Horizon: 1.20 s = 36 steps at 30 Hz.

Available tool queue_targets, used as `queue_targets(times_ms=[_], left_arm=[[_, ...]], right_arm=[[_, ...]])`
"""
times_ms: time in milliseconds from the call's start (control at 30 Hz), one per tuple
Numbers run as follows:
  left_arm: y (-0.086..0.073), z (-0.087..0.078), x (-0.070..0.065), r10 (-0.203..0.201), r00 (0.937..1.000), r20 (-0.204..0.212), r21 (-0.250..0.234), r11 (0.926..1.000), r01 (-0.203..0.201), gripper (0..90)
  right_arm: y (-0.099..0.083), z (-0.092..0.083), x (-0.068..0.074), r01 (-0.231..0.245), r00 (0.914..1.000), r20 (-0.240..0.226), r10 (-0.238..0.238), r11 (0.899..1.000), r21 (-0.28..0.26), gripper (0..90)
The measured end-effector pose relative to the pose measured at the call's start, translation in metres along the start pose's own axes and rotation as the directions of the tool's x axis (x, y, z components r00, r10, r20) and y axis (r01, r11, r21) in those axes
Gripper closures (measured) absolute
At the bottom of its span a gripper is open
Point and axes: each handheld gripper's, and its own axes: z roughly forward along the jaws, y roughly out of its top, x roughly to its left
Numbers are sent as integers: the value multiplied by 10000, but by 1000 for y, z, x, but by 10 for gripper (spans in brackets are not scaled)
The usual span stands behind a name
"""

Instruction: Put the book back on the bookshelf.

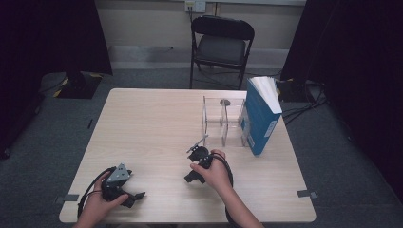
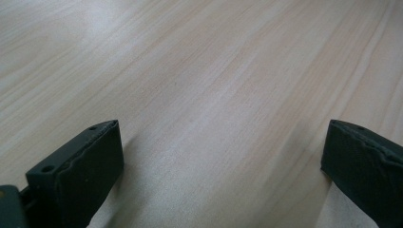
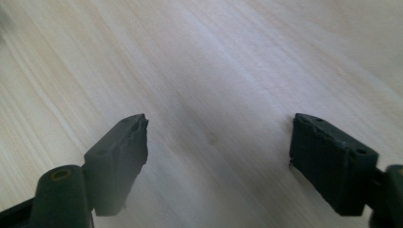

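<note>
A blue book (image 1: 259, 121) stands upright against the right side of a clear acrylic rack (image 1: 223, 121) at the back right of the light wood table (image 1: 152, 123). At the front left corner a hand holds my left gripper (image 1: 137, 195) low over the table. Its jaws stand wide apart in the left gripper view (image 2: 223, 130), with bare wood between them. Near the front middle, short of the rack, my right gripper (image 1: 190, 179) points down at the tabletop. It is open (image 3: 219, 121) with nothing between its pads.
A black folding chair (image 1: 221, 45) stands behind the table's far edge. Dark curtains hang on both sides, and cables (image 1: 299, 107) lie on the floor at the right. Small tape marks (image 1: 306, 193) sit near the table's front corners.
</note>
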Motion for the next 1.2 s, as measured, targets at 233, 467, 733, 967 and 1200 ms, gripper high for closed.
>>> queue_targets(times_ms=[233,467,733,967,1200], left_arm=[[0,0,0,4,10000,5,7,10000,-4,0],[0,0,0,6,10000,5,9,10000,-6,0],[0,0,0,13,10000,-9,38,10000,-13,0],[0,0,0,15,10000,-9,39,10000,-15,0],[0,0,0,12,10000,-9,30,10000,-12,0]], right_arm=[[1,3,5,156,9999,-29,-157,9998,-125,148],[-2,6,15,622,9968,513,-613,9979,-161,121],[-9,9,21,1011,9899,1054,-951,9935,-527,105],[-15,17,27,1392,9810,1555,-1157,9788,-1500,93],[-19,20,29,1311,9827,1565,-993,9692,-2087,93]])
